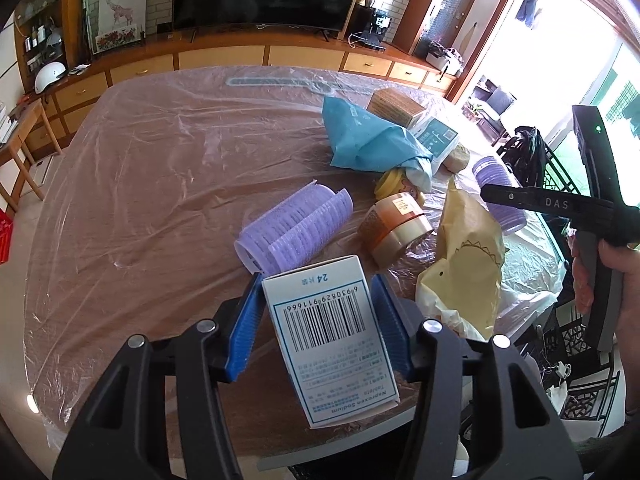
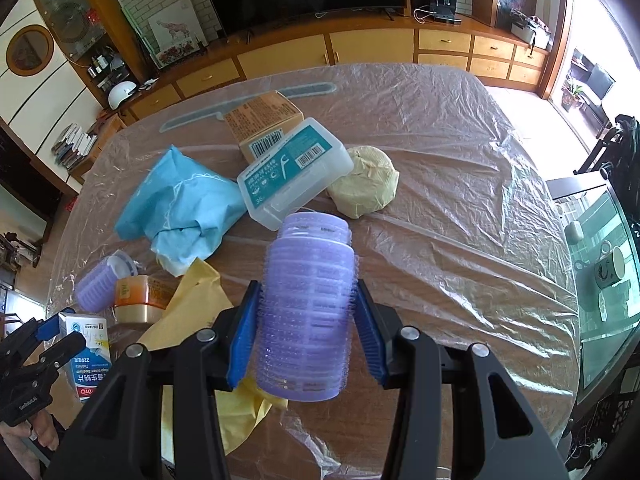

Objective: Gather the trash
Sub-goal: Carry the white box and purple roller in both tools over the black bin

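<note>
My left gripper (image 1: 318, 300) is shut on a white medicine box (image 1: 330, 332) with a barcode, held above the table's near edge; it also shows in the right wrist view (image 2: 90, 354). My right gripper (image 2: 306, 300) is shut on a purple hair roller (image 2: 308, 308), held above the table. A second purple roller (image 1: 294, 226) lies on the table just beyond the box. Beside it stand a tape roll and orange jar (image 1: 394, 222), yellow paper (image 1: 466, 264) and a crumpled blue bag (image 1: 362, 138).
The round table (image 1: 140, 168) is covered with clear plastic film. At the back lie a brown carton (image 2: 264, 122), a white floss box (image 2: 294, 174), a cream paper ball (image 2: 366, 188) and a long blue strip (image 2: 248, 106). A glass side table (image 2: 604, 280) stands right.
</note>
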A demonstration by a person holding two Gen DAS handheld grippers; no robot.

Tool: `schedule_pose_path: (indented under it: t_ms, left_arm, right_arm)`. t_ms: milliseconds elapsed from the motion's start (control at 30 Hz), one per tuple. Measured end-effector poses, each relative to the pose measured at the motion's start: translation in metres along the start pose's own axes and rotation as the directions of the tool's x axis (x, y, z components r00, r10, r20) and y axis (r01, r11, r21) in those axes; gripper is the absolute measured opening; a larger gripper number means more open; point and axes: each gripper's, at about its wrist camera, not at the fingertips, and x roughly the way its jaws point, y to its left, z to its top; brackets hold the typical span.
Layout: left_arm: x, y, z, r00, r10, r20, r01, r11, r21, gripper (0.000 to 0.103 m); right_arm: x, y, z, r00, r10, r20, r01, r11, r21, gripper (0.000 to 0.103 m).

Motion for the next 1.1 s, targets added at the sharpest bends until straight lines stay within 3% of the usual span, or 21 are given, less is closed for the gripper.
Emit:
schedule_pose_path:
  t_ms: [233,533,600,667,800,833,867,900,1100]
  left_arm:
    - [-0.009,-0.002,0.006,0.999,-0.008,0.031,0.008,1.000,0.006,0.054]
    - [0.012,-0.009,0.000,0.999,0.020,-0.030,-0.019,0.999,0.048,0.053]
    - [0.015,-0.013,-0.003,0.996,0.085,-0.029,-0.084,0.995,0.054,0.057]
    - [0.015,-0.012,-0.004,0.994,0.104,-0.033,-0.103,0.994,0.038,0.074]
    - [0.016,-0.011,-0.012,0.994,0.106,-0.041,-0.105,0.994,0.030,0.076]
    - [0.017,-0.011,-0.014,0.992,0.117,-0.046,-0.115,0.993,0.041,0.072]
    - [0.018,-0.011,-0.016,0.992,0.119,-0.049,-0.117,0.992,0.045,0.057]
    - [0.020,-0.011,-0.017,0.993,0.105,-0.061,-0.103,0.994,0.039,0.052]
    - [0.010,-0.009,-0.014,0.995,0.086,-0.042,-0.085,0.996,0.032,0.048]
  right_arm:
    - [-0.022,-0.001,-0.001,0.998,0.010,0.059,-0.009,1.000,-0.013,0.045]
    - [-0.007,0.003,-0.005,1.000,-0.005,0.025,0.006,1.000,-0.023,0.045]
    - [-0.005,0.004,-0.006,1.000,-0.003,0.021,0.004,1.000,-0.025,0.045]
    - [-0.005,0.005,-0.006,1.000,-0.002,0.019,0.003,1.000,-0.026,0.045]
    - [-0.006,0.008,-0.007,1.000,-0.001,0.023,0.002,1.000,-0.026,0.045]
    - [-0.006,0.008,-0.006,1.000,0.000,0.023,0.001,1.000,-0.025,0.045]
    - [-0.006,0.008,-0.007,1.000,0.000,0.023,0.001,1.000,-0.025,0.045]
    - [-0.006,0.009,-0.007,1.000,0.002,0.024,-0.001,1.000,-0.024,0.045]
    - [-0.015,0.010,-0.009,0.999,0.027,0.043,-0.025,0.999,-0.031,0.045]
